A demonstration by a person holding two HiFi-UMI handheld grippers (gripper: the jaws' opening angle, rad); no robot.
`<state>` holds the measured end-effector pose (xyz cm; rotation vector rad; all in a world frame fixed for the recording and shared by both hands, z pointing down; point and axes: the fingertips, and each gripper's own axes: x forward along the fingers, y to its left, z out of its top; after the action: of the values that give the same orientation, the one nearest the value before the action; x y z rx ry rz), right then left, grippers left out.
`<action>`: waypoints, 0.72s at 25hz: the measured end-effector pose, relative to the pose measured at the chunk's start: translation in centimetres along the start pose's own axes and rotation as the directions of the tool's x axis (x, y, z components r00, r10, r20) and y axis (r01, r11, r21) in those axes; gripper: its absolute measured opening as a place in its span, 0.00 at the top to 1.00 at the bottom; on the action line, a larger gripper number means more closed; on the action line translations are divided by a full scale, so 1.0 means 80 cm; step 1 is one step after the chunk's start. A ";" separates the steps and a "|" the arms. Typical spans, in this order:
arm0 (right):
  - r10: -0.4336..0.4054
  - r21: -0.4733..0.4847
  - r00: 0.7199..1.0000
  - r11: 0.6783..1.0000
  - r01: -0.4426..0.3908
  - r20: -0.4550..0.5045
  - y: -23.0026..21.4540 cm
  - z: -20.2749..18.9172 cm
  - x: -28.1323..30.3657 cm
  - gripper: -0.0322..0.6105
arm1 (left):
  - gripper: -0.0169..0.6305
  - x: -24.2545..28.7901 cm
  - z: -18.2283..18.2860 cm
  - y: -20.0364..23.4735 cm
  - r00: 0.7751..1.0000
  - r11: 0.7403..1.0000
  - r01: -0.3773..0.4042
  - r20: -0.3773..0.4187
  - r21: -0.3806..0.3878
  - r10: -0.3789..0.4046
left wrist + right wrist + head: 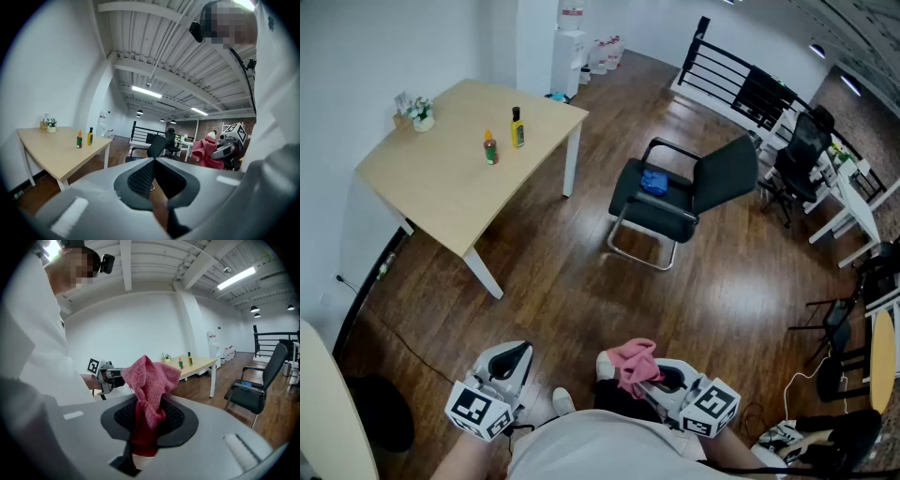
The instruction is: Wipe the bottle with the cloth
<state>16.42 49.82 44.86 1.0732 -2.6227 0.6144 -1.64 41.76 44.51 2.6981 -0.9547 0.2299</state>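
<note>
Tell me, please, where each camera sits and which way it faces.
Head view: on the person's head, looking steeply down at the table and chair; left gripper and right gripper show at the bottom.
Left gripper view: on the left gripper, along its shut jaws toward the table; white shirt at right.
Right gripper view: on the right gripper, along jaws shut on the pink cloth toward the wall; shirt at left.
Shared: both gripper views show the bottles.

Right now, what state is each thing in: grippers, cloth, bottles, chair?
Left gripper: shut, empty.
Right gripper: shut on the cloth.
Cloth: bunched, sticking up from the jaws.
Yellow bottle: upright on table, capped.
Orange bottle: upright beside it.
Chair: unoccupied, blue item on seat.
</note>
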 end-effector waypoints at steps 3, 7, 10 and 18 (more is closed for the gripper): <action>0.007 -0.013 1.000 1.000 -0.007 0.004 -0.032 0.013 0.019 0.81 | 0.95 0.030 0.015 0.015 1.000 1.000 0.009 0.014 0.028 -0.009; 0.063 -0.034 0.998 0.997 -0.062 0.009 -0.084 0.040 0.062 0.81 | 0.94 0.064 0.027 0.051 0.999 0.999 -0.042 0.018 0.030 0.041; 0.130 -0.061 0.991 0.990 -0.128 0.031 -0.133 0.074 0.103 0.81 | 0.93 0.091 0.040 0.090 0.992 0.992 -0.125 0.002 0.035 0.125; 0.266 -0.143 0.963 0.956 -0.257 0.047 -0.261 0.179 0.178 0.81 | 0.91 0.191 0.113 0.177 0.959 0.958 -0.282 0.011 0.048 0.282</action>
<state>20.38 21.12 43.54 0.7245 -2.8422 0.4489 1.64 19.39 42.32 2.5970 -1.3524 0.3079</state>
